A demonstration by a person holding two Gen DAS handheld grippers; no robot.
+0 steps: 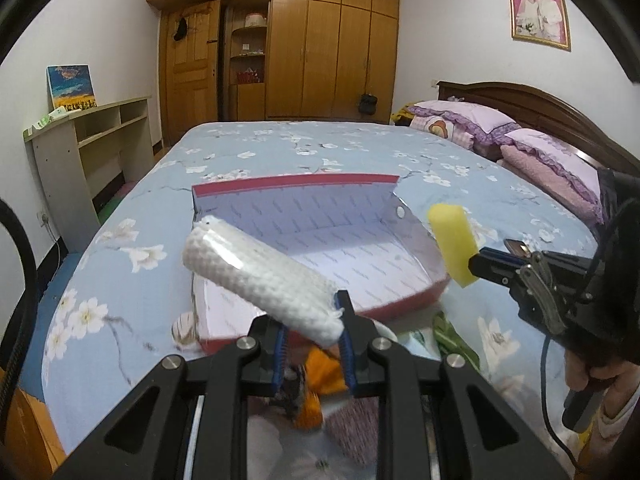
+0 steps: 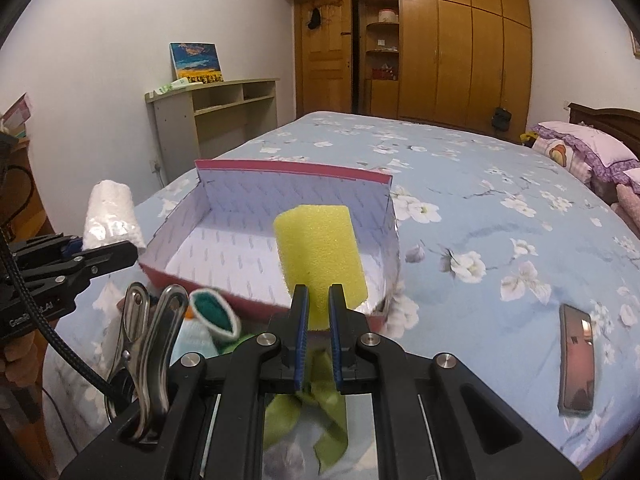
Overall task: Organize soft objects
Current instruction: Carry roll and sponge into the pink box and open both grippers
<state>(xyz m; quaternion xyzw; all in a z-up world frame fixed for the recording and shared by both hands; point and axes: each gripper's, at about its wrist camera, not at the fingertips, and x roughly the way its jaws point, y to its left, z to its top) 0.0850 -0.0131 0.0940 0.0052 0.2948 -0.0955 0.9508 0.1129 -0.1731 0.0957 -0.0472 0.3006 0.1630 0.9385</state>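
Nearest, the left hand-held gripper point(image 1: 312, 334) clamps a white rolled cloth point(image 1: 260, 276) and the right hand-held gripper point(image 2: 318, 300) clamps a yellow sponge point(image 2: 320, 252), both held above the near edge of the open red box point(image 2: 280, 188) on the floral bed point(image 2: 480, 200).

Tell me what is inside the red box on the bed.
The red box shows only its bare white patterned lining. The yellow sponge and white roll, both held in front, hide parts of its floor.
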